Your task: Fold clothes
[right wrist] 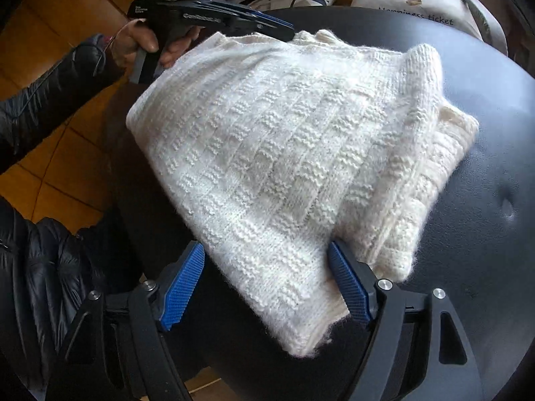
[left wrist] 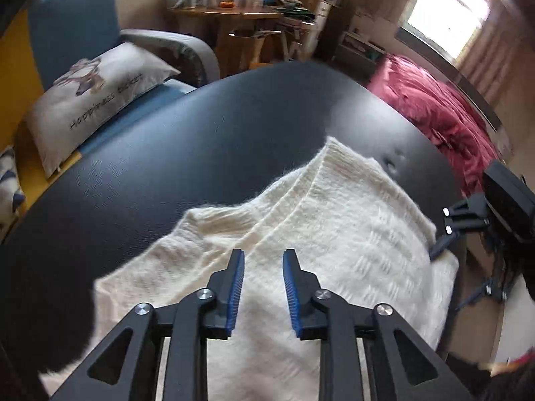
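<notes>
A folded cream knit sweater lies on a round black padded table. My left gripper hovers over the sweater's near side, its blue pads apart with nothing between them. In the right wrist view a hand holds the left gripper at the sweater's far left edge. My right gripper stands wide open, and the sweater's near corner lies between its blue pads; the right-hand pad is against the fabric's edge. The left wrist view shows the right gripper at the sweater's right edge.
A blue armchair with a printed pillow stands behind the table. A wooden side table with jars and a red blanket lie farther back. A dark puffy sleeve and wooden floor are to the left.
</notes>
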The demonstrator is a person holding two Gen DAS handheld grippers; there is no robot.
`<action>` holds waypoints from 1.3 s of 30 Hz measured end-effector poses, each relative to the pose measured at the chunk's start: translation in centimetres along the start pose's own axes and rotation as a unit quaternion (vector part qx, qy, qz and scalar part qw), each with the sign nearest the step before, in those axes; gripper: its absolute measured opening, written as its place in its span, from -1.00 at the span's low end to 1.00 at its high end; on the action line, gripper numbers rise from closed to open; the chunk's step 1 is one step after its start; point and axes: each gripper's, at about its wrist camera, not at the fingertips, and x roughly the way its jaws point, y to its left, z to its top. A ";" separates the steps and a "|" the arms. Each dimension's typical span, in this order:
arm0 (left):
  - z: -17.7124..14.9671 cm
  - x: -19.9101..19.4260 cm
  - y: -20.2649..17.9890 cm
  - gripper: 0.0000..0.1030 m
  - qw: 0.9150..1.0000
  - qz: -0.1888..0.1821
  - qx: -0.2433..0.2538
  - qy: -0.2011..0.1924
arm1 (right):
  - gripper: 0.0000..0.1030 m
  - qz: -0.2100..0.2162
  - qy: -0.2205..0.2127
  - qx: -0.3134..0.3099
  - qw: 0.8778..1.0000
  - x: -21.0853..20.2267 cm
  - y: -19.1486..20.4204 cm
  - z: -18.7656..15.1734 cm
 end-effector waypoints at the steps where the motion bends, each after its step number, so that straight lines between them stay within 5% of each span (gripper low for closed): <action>1: 0.0 0.0 0.3 -0.41 1.000 -0.007 0.010 0.006 | 0.63 0.000 0.000 0.000 1.000 0.2 0.1 0.1; 6: -0.2 2.3 0.5 -0.32 0.997 -0.014 0.044 0.056 | 0.75 -0.005 0.007 -0.003 1.000 1.2 1.0 0.4; 13: 0.3 4.0 1.2 -0.30 0.996 -0.038 0.055 0.062 | 0.75 0.003 -0.002 0.007 1.000 0.7 0.1 0.6; 14: -0.1 3.8 0.9 -0.34 0.996 -0.028 0.060 0.060 | 0.75 0.003 -0.002 0.008 1.000 0.7 0.1 0.6; 16: -0.6 3.2 0.3 -0.90 0.996 -0.001 0.073 0.049 | 0.76 -0.002 -0.003 0.004 1.000 0.5 0.2 0.5; 26: -1.2 -2.5 -2.6 -0.93 0.991 0.081 0.062 -0.082 | 0.75 -0.063 0.014 -0.011 0.998 1.3 1.9 0.9; 31: -0.2 2.3 -0.7 -0.93 0.992 0.117 0.039 -0.037 | 0.77 -0.119 0.026 -0.024 0.992 2.5 3.2 1.4; 39: -0.5 2.5 0.1 -0.91 0.993 0.109 0.009 -0.050 | 0.78 -0.093 -0.007 0.011 0.996 0.8 2.9 2.7</action>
